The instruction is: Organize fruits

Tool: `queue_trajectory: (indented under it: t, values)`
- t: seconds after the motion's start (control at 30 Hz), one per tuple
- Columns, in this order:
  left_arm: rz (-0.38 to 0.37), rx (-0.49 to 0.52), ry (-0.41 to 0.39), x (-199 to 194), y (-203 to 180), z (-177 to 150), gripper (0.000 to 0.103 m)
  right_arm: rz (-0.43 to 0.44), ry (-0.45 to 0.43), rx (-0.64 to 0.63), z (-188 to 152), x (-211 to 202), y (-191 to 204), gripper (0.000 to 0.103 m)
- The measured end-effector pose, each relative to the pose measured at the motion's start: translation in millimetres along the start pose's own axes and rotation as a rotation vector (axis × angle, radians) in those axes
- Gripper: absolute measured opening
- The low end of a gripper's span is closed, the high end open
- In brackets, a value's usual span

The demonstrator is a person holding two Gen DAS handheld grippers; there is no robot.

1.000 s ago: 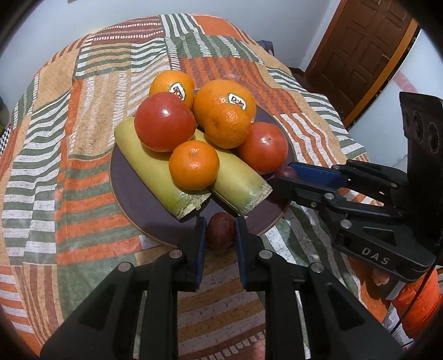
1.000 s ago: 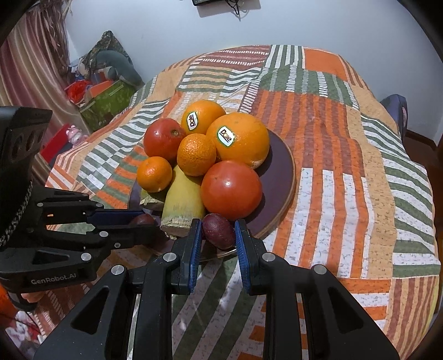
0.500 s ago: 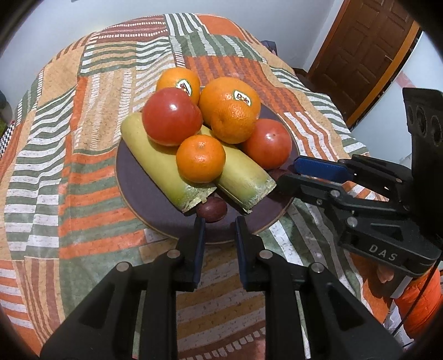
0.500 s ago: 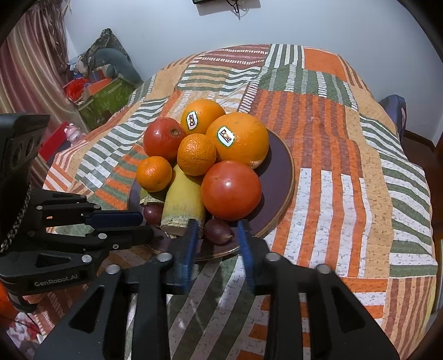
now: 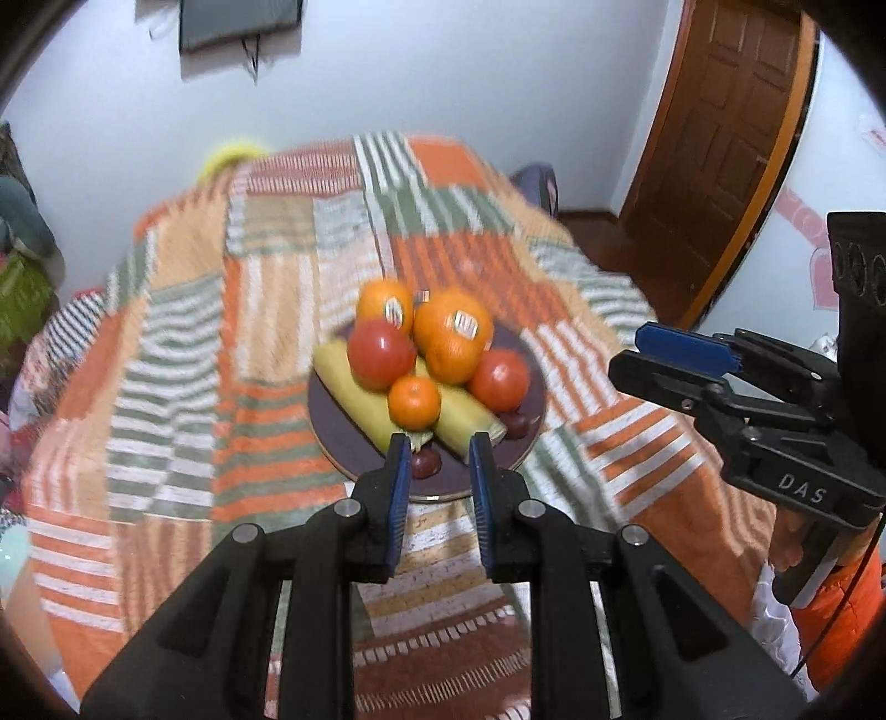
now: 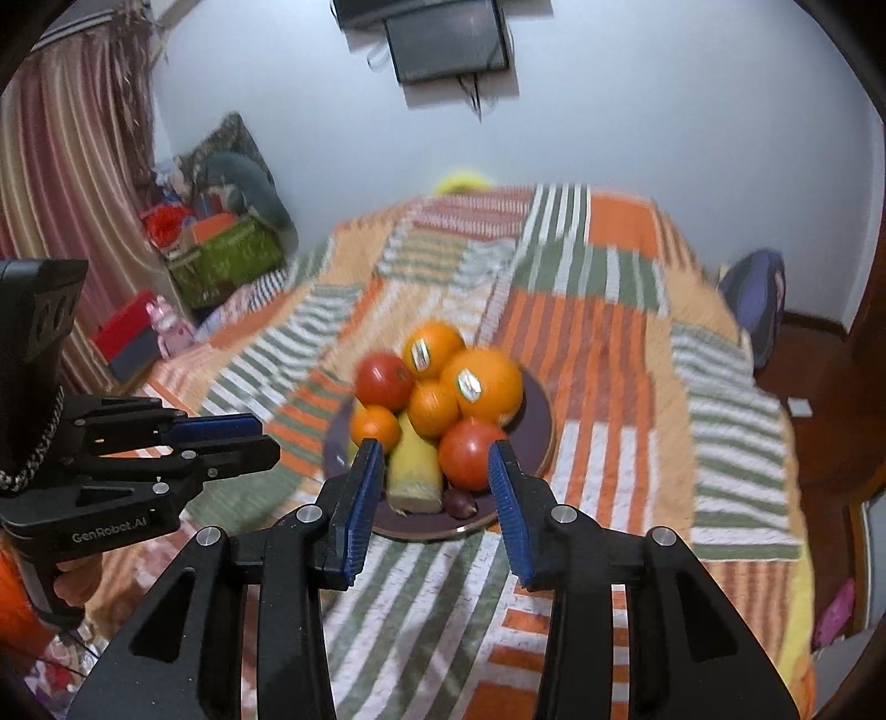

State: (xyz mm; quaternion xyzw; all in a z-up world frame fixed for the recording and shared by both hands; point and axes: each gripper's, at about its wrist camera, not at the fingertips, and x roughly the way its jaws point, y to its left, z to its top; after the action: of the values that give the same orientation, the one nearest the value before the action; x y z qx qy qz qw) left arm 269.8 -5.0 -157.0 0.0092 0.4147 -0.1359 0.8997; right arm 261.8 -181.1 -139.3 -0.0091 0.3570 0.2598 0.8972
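Observation:
A dark round plate [image 5: 343, 437] [image 6: 540, 426] on the striped bedspread holds oranges [image 5: 454, 332] [image 6: 490, 382], red tomatoes [image 5: 382, 354] [image 6: 470, 451], two yellow-green stalks [image 5: 360, 399] [image 6: 412, 465] and small dark purple fruits [image 5: 425, 462] [image 6: 459, 501] at its near rim. My left gripper [image 5: 439, 446] is open and empty, held back from the plate. My right gripper [image 6: 434, 451] is open and empty, also back from the plate. Each gripper shows in the other's view [image 5: 653, 354] [image 6: 238, 437].
The patchwork bedspread [image 5: 266, 343] covers the whole surface. A wooden door [image 5: 720, 138] stands at the right. A wall screen [image 6: 448, 39] hangs above. Boxes and bags [image 6: 221, 249] pile up by the curtain at the left.
Both grippers have let go of the small purple fruits, which now lie on the plate. Both have opened wider and pulled back and up from the plate.

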Motion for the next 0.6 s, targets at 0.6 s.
queue_trajectory:
  t: [0.6]
  values:
    - [0.09, -0.018, -0.487, -210.6, -39.8, -18.3, 0.032, 0.002, -0.401, -0.059, 9.0, -178.1, 74.2, 0.036]
